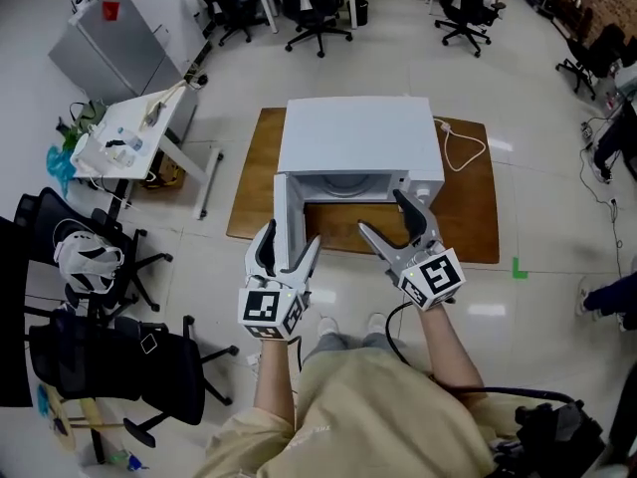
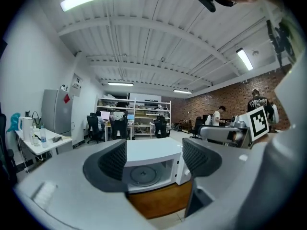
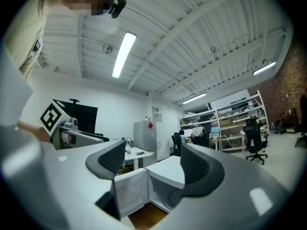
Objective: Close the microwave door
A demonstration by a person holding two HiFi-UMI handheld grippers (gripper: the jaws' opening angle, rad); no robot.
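Observation:
A white microwave (image 1: 356,137) stands on a low wooden table (image 1: 468,222). Its door (image 1: 288,210) is hinged at the left and swung out towards me, showing the cavity and its turntable (image 2: 143,175). My left gripper (image 1: 290,240) is open and empty, just in front of the door's free edge; I cannot tell if it touches. My right gripper (image 1: 382,215) is open and empty in front of the cavity's right side. In the left gripper view the microwave (image 2: 152,153) lies between the open jaws. The right gripper view shows the open door (image 3: 128,194) beside the microwave body (image 3: 167,171).
A white cable (image 1: 464,147) loops on the table right of the microwave. Black office chairs (image 1: 95,257) stand at my left, by a cluttered white desk (image 1: 124,137) and a grey fridge (image 1: 114,43). More chairs (image 1: 317,8) stand behind. A person's leg (image 1: 609,302) shows far right.

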